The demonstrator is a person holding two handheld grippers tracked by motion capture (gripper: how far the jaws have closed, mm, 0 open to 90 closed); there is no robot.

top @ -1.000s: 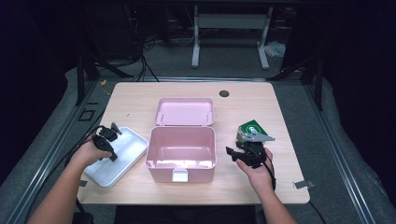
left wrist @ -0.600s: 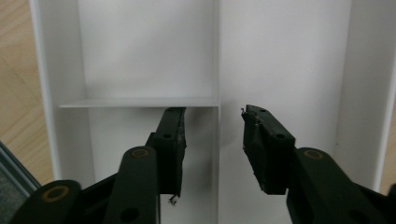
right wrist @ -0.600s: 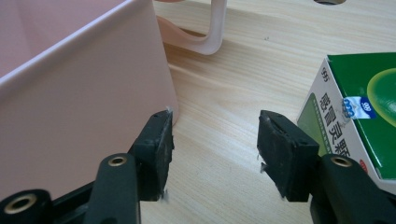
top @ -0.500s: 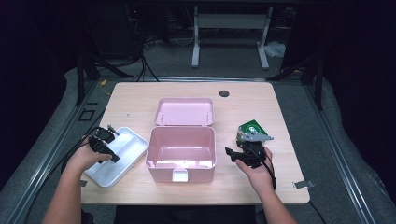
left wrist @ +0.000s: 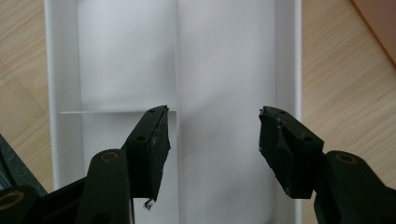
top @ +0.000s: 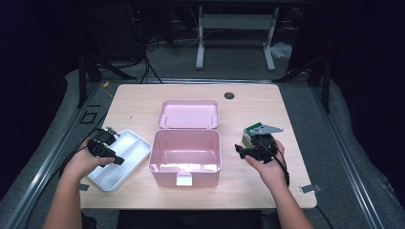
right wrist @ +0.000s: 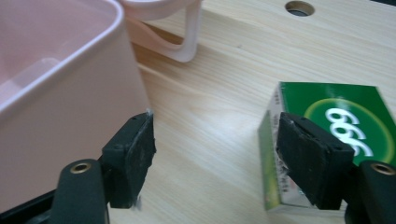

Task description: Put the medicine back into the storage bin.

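The left tongs (left wrist: 212, 135) hover over the white tray (left wrist: 224, 60), which lies on the table (top: 143, 102) just left of the open pink box (top: 185, 152). Their jaws have just been opening and stand wide apart, with nothing between them. The right tongs (right wrist: 215, 158) hang low between the pink box (right wrist: 56, 93) and a green carton (right wrist: 336, 112) that rests on the table at the box's right. Their jaws have also just been opening; they stand apart and grip nothing, the right jaw in front of the carton's near corner.
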